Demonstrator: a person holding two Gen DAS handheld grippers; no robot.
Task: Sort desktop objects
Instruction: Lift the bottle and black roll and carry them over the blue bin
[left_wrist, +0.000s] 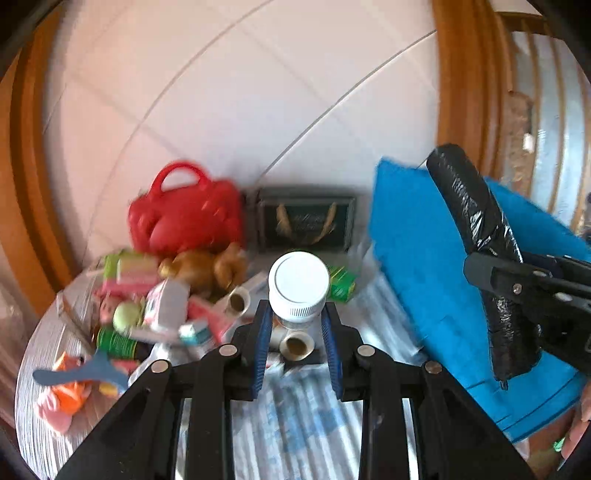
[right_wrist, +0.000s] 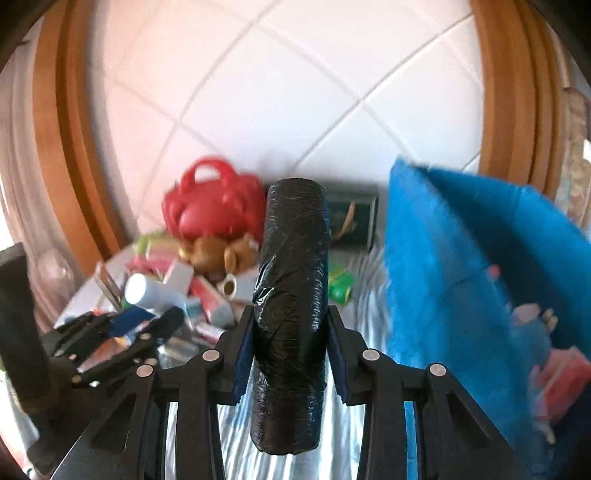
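Left gripper (left_wrist: 297, 325) clamped on white-capped clear plastic bottle (left_wrist: 298, 286), right gripper (right_wrist: 290, 347) clamped on black plastic-wrapped roll (right_wrist: 291, 306), red plastic handbag (left_wrist: 184, 218) at eleven o'clock behind cluttered pile, blue fabric bin (left_wrist: 424, 266) at three o'clock.

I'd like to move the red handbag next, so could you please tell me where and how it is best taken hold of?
Probably by the arched handle of the red handbag, coming from above. The bag stands upright at the back against the wall, the handle loop rises clear on top, and the bulging body looks too wide for a claw. Clutter crowds its front, so a level approach seems blocked.
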